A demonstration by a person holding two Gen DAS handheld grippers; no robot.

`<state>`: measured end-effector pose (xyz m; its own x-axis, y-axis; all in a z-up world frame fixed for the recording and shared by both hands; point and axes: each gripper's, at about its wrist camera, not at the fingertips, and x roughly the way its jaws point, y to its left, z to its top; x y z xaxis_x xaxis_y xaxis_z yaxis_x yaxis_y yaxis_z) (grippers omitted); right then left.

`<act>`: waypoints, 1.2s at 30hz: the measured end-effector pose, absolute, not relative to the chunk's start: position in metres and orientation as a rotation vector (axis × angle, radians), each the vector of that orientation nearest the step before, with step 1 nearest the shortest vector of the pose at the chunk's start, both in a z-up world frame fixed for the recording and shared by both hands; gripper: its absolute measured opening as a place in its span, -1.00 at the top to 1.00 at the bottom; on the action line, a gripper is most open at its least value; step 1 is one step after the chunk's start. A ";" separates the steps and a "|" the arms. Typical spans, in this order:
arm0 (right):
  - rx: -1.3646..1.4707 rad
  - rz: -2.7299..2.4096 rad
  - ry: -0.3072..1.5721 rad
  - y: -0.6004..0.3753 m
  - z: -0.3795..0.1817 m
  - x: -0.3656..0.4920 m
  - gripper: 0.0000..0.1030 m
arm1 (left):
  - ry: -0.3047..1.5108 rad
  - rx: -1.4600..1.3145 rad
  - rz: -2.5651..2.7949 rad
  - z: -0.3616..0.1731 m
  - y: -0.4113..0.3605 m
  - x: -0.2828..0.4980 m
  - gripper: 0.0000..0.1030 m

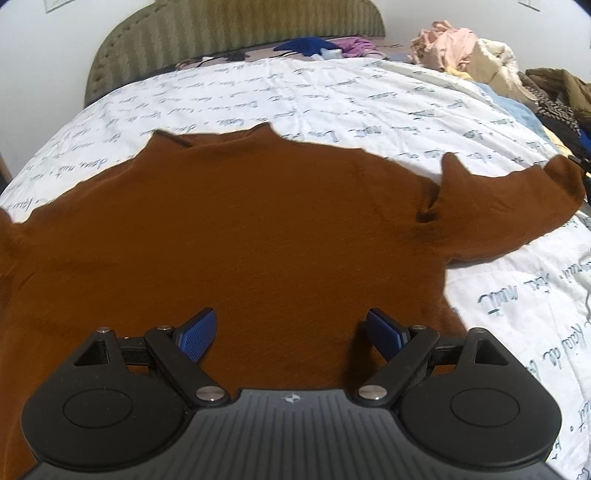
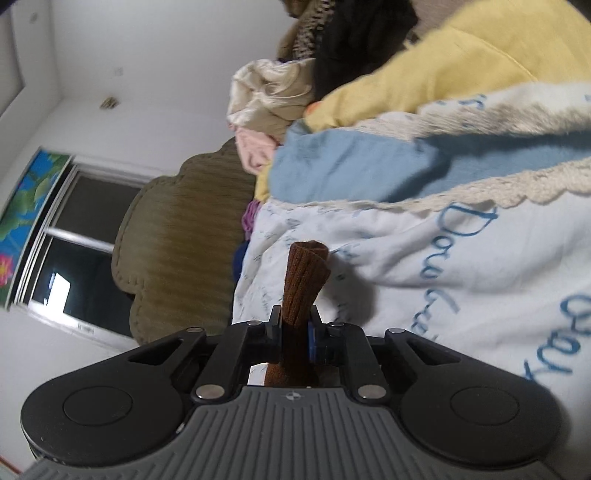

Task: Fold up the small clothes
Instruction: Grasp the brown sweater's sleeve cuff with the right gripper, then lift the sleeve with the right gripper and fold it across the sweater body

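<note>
— Where is the sweater (image 1: 236, 229) now?

— I see it lying spread on the bed (image 1: 332, 99), front side flat, the collar pointing to the headboard (image 1: 221, 33). My left gripper (image 1: 290, 332) hovers above its lower part; the jaws are spread wide and hold nothing.

— And the right gripper (image 2: 295, 332)?

— Its jaws are pressed together on the ribbed cuff (image 2: 304, 280) of one sleeve, which stands up between them. This view is tilted, so I think the cuff is lifted just above the quilt, but I cannot be sure.

— What else is near?

— A pile of clothes (image 1: 480, 55) at the far right side of the bed.
</note>
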<state>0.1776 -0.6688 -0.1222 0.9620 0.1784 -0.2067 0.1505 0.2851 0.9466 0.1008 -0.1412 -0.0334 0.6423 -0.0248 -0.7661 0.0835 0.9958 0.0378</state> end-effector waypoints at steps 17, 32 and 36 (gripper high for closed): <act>1.033 0.391 0.263 -0.565 0.015 0.148 0.67 | 0.816 0.102 -0.182 -0.032 -0.189 0.131 -0.71; 0.884 0.675 0.328 -0.426 0.089 0.135 0.67 | 0.804 0.064 -0.110 -0.032 -0.138 0.138 -0.71; 0.834 0.766 0.375 -0.372 0.106 0.137 0.67 | 0.759 0.085 -0.056 -0.023 -0.109 0.129 -0.71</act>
<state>0.1369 -0.3719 0.1064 0.6773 0.7357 -0.0091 -0.4584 0.4315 0.7770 0.1291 -0.1093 -0.0226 0.7241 -0.0201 -0.6894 0.0815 0.9951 0.0566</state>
